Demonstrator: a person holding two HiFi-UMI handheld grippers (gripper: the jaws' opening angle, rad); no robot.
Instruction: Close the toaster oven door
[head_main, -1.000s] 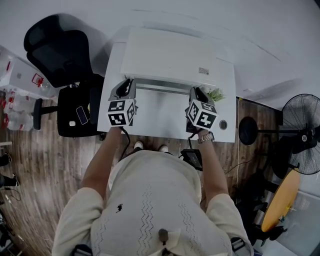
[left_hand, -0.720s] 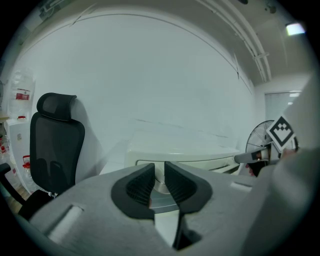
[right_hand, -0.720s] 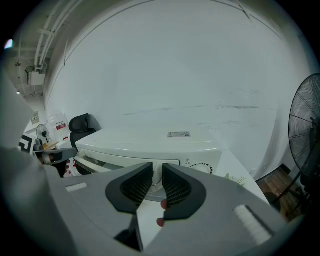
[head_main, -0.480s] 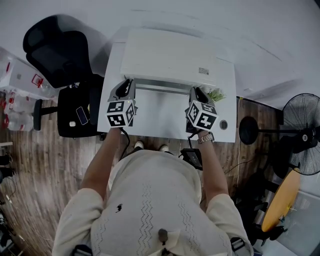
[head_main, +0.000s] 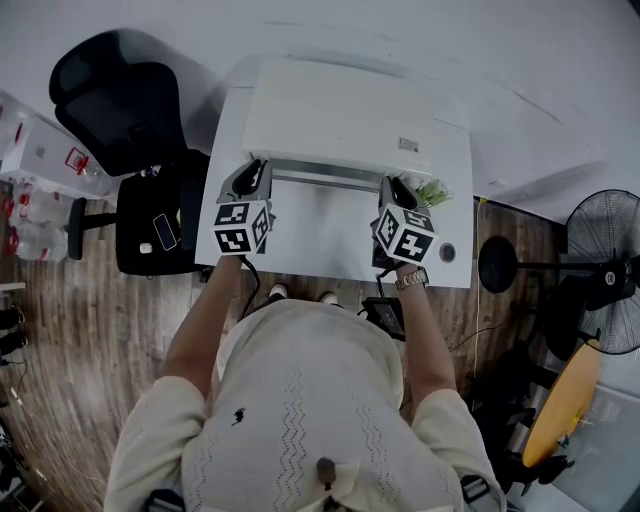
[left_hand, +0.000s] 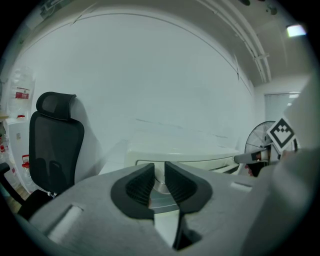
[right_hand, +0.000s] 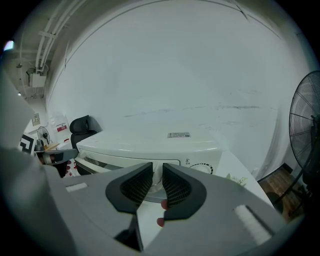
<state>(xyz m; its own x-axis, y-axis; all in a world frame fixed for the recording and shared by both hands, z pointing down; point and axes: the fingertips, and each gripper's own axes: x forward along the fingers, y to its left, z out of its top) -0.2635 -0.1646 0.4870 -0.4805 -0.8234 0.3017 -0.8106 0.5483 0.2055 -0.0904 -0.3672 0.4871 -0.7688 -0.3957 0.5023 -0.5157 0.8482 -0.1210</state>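
Observation:
A white toaster oven (head_main: 340, 110) stands at the back of a white table (head_main: 455, 200). Its grey door handle (head_main: 320, 173) runs along the front, close to the oven body. My left gripper (head_main: 255, 165) sits at the handle's left end and my right gripper (head_main: 392, 182) at its right end. In the left gripper view the jaws (left_hand: 159, 175) stand narrow with the silver handle (left_hand: 161, 189) between the pads. The right gripper view shows the same: jaws (right_hand: 157, 180) closed on the handle (right_hand: 156, 188), with the oven's dial (right_hand: 202, 169) just beyond. A dark slit shows along the door's top edge.
A black office chair (head_main: 110, 100) stands left of the table, with a phone (head_main: 165, 230) on a second seat. A floor fan (head_main: 605, 270) and a yellow round tabletop (head_main: 565, 400) are at the right. A white wall is behind the oven.

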